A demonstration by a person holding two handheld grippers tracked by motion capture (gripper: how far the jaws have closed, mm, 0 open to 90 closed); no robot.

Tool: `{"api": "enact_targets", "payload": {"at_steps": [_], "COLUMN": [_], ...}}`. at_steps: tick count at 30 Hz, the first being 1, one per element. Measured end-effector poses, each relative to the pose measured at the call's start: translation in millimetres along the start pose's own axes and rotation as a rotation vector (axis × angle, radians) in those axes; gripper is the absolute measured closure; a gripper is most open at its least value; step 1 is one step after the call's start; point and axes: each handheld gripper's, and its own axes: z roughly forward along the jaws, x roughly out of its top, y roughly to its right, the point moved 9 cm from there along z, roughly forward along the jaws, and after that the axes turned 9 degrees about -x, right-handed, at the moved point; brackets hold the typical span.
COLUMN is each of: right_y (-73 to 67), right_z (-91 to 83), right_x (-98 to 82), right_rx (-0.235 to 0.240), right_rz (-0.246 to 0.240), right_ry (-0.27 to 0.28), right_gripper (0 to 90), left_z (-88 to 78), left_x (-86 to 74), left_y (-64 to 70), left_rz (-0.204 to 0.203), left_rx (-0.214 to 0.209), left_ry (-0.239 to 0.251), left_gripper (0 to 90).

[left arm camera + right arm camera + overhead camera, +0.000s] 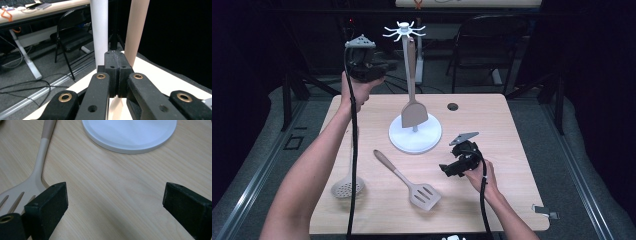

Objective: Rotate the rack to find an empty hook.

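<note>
A white utensil stand [415, 137] with a tall pole [99, 30] and a ring of hooks on top stands mid-table. From one hook hangs a tan solid spatula [413, 112], its handle [136, 27] just right of the pole. My left gripper [387, 66] is held high to the left of the pole, near the hanging handle; its jaws [115, 56] are shut together with nothing between them. My right gripper [444, 169] rests low right of the stand's base [130, 135], open [115, 197] and empty. A tan slotted spatula [424, 194] [37, 170] lies in front of the stand.
A grey skimmer spoon [347, 187] lies near the table's front left, partly under my left forearm. There is a round cable hole [452, 106] behind the stand and a small metal clip [546, 211] at the front right corner. A black folding chair [484, 45] stands beyond the table.
</note>
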Motion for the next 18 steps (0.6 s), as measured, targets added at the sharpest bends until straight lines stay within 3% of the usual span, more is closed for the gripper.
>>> {"api": "enact_targets", "payload": {"at_steps": [18], "right_y": [-1.2], "right_z": [2.5], "right_x": [-1.1], "right_rx": [-0.001], "right_rz": [0.001], "right_ry": [-0.009], "right_gripper": [6.2], "left_z": [-8.9], "left_x": [38.1], "left_y": [12.1], "left_rz": [0.038], "left_rx": [-0.031], "left_ry": [0.069], "left_gripper": [90.0]}}
